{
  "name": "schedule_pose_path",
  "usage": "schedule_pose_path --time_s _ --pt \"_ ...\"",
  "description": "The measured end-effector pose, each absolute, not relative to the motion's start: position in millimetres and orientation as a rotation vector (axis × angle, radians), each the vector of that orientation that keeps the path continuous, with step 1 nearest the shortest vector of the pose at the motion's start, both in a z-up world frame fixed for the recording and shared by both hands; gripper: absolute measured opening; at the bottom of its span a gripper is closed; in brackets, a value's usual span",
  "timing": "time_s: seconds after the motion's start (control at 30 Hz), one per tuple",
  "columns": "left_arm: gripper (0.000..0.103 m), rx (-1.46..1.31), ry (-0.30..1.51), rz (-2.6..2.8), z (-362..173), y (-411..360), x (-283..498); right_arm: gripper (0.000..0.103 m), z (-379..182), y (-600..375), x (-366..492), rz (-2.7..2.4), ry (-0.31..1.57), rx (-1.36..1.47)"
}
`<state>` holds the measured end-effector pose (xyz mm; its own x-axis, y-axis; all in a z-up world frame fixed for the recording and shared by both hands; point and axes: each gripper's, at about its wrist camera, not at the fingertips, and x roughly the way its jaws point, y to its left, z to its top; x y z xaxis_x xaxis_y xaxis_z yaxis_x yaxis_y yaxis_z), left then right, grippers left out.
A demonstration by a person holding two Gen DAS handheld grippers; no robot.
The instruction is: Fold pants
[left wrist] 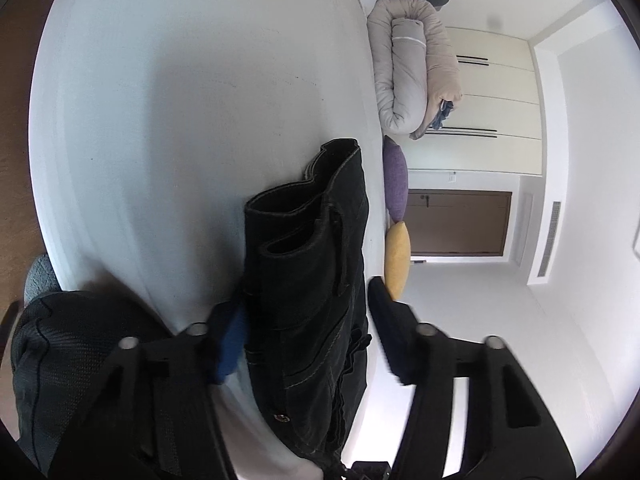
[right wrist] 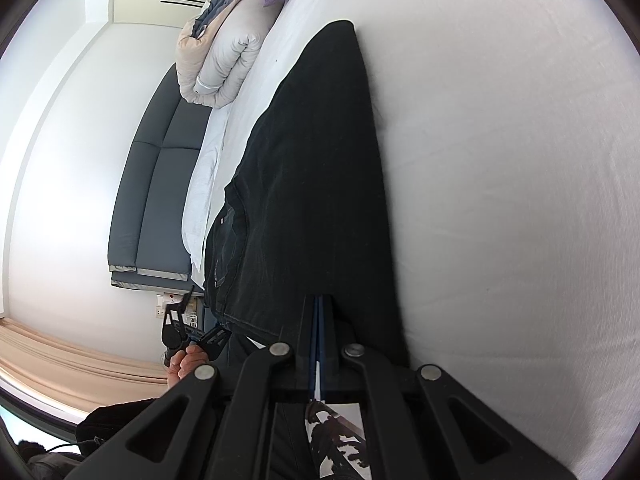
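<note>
Black pants [left wrist: 308,280] lie on the white bed sheet [left wrist: 180,120], seen rotated in both views. In the left wrist view the waist end with its button sits between the spread fingers of my left gripper [left wrist: 308,332], which is open around it. In the right wrist view the pants [right wrist: 316,168] stretch away along the bed, and my right gripper [right wrist: 319,312] has its fingers pressed together at the near end of the fabric. Whether fabric is pinched there cannot be told. The left gripper [right wrist: 188,332] in a hand also shows in that view.
A rolled beige and white duvet [left wrist: 412,76] lies at the bed's far side, next to a purple cushion [left wrist: 395,178] and a yellow cushion [left wrist: 398,262]. A dark blue padded headboard [right wrist: 160,184] stands beyond the bed. A dark mesh bag [left wrist: 60,360] is near my left gripper.
</note>
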<state>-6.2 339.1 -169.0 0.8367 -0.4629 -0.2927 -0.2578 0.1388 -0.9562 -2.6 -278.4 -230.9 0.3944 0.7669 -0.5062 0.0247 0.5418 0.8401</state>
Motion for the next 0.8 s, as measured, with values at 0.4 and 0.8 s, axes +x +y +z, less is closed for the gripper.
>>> schedule_pose_path --time_s 0.4,0.8 --pt "0.042 -1.428 0.526 -0.187 -188 330 1 0.000 -231 -279 -2 0.564 1.073 0.892" --pt "0.016 -1.235 0.586 -0.130 -146 318 14 0.000 -229 -278 -1 0.546 1.081 0.878"
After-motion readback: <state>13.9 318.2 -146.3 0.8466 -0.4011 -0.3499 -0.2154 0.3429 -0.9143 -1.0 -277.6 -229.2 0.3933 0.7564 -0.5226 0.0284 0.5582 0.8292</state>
